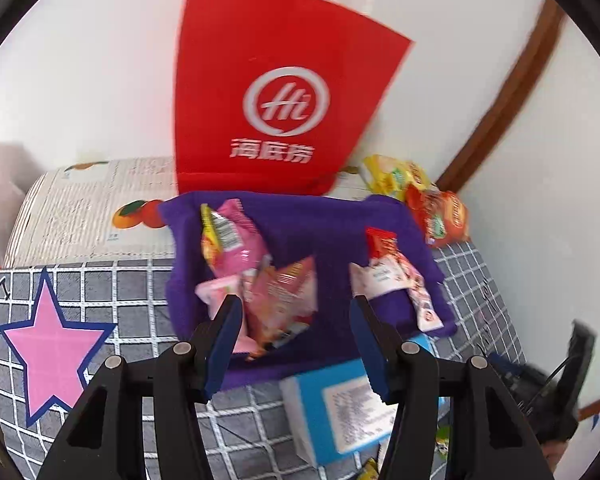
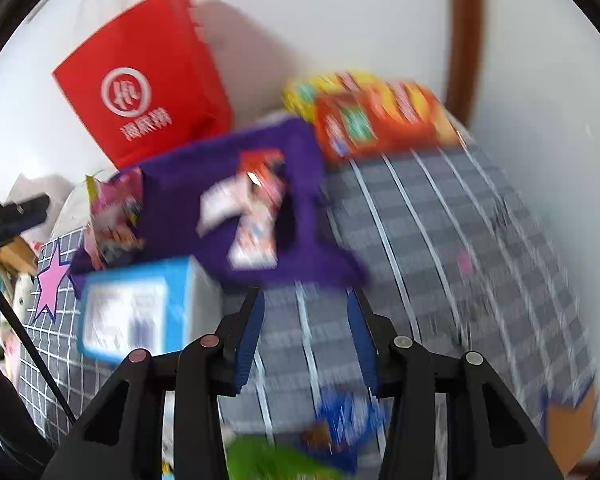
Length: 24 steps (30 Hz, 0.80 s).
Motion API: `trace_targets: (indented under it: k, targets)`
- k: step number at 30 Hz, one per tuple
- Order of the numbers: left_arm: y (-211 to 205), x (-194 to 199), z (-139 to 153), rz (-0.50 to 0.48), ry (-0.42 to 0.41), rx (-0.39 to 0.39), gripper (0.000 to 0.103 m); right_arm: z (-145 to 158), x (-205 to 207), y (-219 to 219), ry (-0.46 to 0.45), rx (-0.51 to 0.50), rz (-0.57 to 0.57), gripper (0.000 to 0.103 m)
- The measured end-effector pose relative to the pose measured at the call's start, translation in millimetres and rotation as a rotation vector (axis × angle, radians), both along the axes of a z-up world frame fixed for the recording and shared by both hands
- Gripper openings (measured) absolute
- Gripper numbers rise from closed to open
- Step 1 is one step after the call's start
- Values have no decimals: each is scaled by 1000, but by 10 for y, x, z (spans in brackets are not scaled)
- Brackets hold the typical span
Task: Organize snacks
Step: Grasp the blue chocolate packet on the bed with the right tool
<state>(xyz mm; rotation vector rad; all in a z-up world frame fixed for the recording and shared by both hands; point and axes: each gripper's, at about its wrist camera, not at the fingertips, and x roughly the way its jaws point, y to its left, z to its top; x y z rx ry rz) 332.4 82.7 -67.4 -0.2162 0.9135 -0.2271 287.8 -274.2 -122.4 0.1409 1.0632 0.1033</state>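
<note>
A purple fabric bin sits on the grey checked cloth and holds pink snack packets on its left and a red-and-white packet on its right. My left gripper is open and empty, just above the bin's near rim. In the right wrist view the bin lies ahead and left. My right gripper is open and empty over the cloth, near the bin's front edge. A blue snack packet and a green one lie below it.
A blue-and-white box lies in front of the bin. A red paper bag stands behind it against the wall. Orange and yellow snack bags lie at the back right. A pink star marks the cloth at left.
</note>
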Motion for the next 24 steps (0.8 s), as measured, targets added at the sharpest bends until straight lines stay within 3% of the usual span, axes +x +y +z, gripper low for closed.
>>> trace_targets:
  k: [5,11,16,18,24]
  targets:
    - [-170,-232,77,-35,-30,3,54,-281,-333,-44,76,0,-25,44]
    - [-139,-539,-1,-46,-16,10,54,-383,-488,-21,46,-60,-67,45]
    - [35,-794,-121,-18,9,38,54,-520,-542,-207,39,61,-138,47]
    - [94,-878,-163,-5,25,43,54,-571,-491,-231,48,109,-136,53]
    - [134,-1130,-203,6,32,42,54,-595,-324,-184,24,88,-109,60]
